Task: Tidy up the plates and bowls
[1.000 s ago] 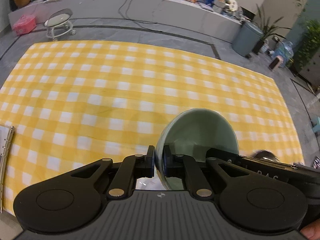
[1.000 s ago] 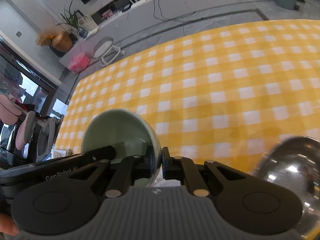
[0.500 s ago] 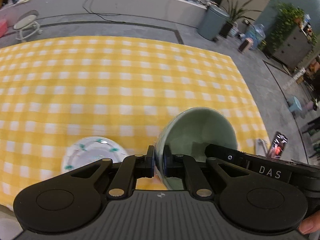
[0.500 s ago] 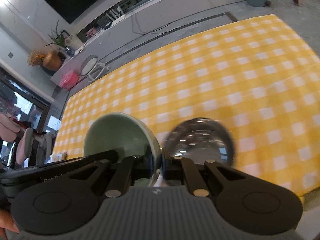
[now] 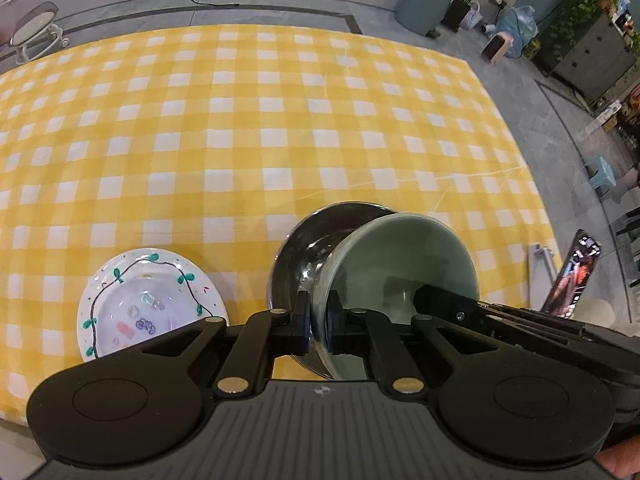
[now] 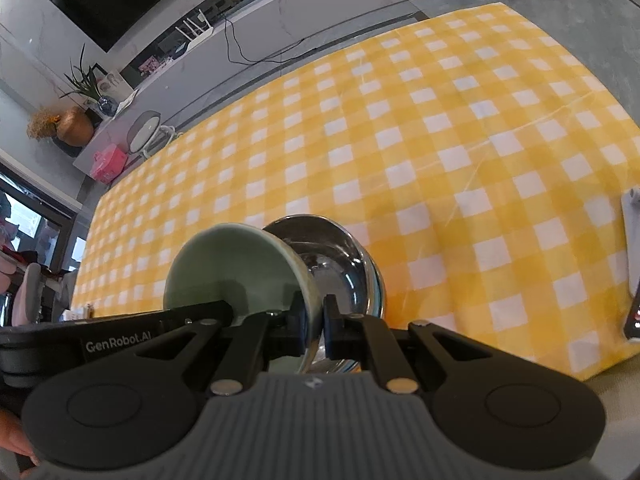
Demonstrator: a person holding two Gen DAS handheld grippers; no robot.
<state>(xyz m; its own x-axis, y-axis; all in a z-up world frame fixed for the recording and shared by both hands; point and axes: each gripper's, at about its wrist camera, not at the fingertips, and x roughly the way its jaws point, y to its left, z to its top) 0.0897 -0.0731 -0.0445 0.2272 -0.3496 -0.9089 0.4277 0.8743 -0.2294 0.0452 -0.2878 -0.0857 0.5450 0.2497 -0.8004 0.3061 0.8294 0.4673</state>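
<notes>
In the left wrist view, the left tool is clamped narrow on the near-left rim of the green bowl, which hangs tilted just past its tips. The right tool enters from the right and grips the bowl's opposite rim, so both hands carry it. The steel bowl sits directly beneath and slightly left of the green one, its rim showing on the far-left side; whether they touch cannot be told. The coming move likely turns on this: the green bowl must level and sink straight down to nest. A painted plate lies just left of the steel bowl on the yellow checked tabletop, otherwise bare. Grey floor, a bin and plants lie beyond.

In the right wrist view, the right tool pinches the green bowl's right rim, jaws narrow. The steel bowl shows just right of and below it. A phone on a stand sits at the tabletop's right edge.
</notes>
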